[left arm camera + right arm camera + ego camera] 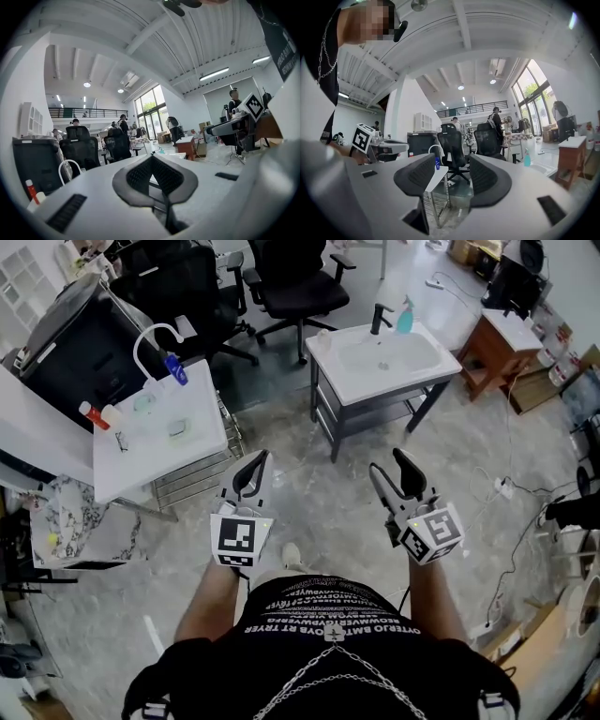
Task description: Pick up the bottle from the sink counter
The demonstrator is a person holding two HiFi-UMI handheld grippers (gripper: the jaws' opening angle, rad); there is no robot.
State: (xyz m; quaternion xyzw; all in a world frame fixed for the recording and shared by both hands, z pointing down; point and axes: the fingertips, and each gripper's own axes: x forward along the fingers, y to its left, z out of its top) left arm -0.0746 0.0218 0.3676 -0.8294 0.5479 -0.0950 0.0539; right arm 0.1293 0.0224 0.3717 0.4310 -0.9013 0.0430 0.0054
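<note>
Teal spray bottle (405, 315) upright at back rim of sink table (330, 356), just right of faucet (378, 317). Both tools well short of sink: left tool (253, 470) clenched on nothing, right tool (392, 472) released, empty.

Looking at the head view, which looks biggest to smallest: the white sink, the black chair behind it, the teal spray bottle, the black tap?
1. The white sink.
2. The black chair, partly cut off by the picture's top edge.
3. The teal spray bottle and the black tap: both tiny, too alike to rank.
</note>
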